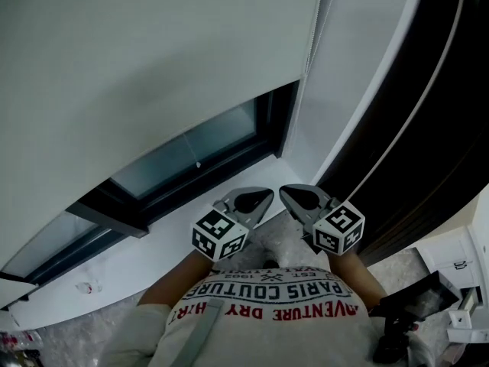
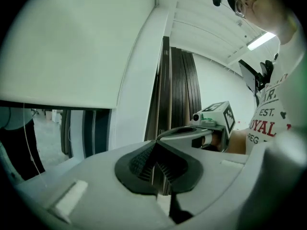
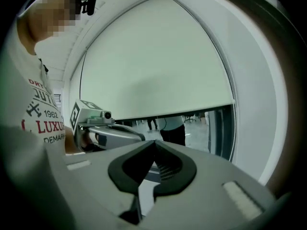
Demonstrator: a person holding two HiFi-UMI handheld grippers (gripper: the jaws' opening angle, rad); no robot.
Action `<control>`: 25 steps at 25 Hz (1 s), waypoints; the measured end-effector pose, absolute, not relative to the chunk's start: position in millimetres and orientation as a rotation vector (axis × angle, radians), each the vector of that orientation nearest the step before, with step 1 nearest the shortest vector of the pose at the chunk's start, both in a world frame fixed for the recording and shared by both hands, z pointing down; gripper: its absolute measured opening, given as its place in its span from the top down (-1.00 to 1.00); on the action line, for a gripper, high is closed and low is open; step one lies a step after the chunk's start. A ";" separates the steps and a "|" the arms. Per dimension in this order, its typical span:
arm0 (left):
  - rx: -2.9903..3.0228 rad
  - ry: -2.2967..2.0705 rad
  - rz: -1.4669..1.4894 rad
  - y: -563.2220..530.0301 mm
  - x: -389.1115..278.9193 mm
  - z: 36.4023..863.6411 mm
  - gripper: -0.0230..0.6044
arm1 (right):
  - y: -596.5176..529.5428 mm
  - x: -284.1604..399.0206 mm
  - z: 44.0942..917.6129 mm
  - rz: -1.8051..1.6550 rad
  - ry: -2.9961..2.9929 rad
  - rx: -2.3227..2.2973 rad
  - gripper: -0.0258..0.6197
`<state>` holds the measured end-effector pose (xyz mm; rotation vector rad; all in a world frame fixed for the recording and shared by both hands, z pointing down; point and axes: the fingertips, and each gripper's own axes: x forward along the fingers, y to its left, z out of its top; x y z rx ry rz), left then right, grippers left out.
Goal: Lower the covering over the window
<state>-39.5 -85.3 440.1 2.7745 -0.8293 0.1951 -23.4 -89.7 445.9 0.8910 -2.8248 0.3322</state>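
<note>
Black ribbed pads [image 2: 139, 163] of the left claw [image 2: 155, 157] press flat against each other, so it is fully closed with nothing gripped. The right claw [image 3: 153, 158] is closed the same way, its dark pads meeting edge to edge and holding nothing. Seen from the head view, the two claws sit side by side in front of the person's printed shirt [image 1: 275, 300], tips angled toward one another and close together but not touching. Each carries its marker cube [image 1: 220, 235] at the back. Both are well apart from the blind and point toward the window corner, above the white sill [image 1: 153, 243]. Beyond them the white blind [image 1: 137, 60] covers most of the window [image 1: 191, 155]. Its straight bottom edge hangs part way down, and a strip of glass shows below it inside the dark frame [image 1: 263, 125]. A thin cord [image 1: 315, 21] hangs along the blind's right edge, next to the white wall. Further right stands a band of dark vertical slats [image 1: 435, 113], which also shows in the left gripper view.
</note>
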 end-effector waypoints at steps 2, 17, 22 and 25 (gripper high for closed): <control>2.787 -0.835 0.192 -74.3 -41.1 438.8 0.92 | -76.3 -25.6 445.3 0.319 -2.826 0.896 0.92; 2.843 -0.822 0.190 -8.7 -66.6 430.2 0.92 | -11.0 -48.8 445.2 0.345 -2.838 0.941 0.92; 2.840 -0.819 0.197 -6.3 -66.3 436.9 0.92 | -6.0 -45.5 453.0 0.371 -2.826 0.958 0.92; 2.843 -0.819 0.192 -6.8 -63.9 435.7 0.92 | -6.7 -41.5 452.2 0.371 -2.823 0.966 0.92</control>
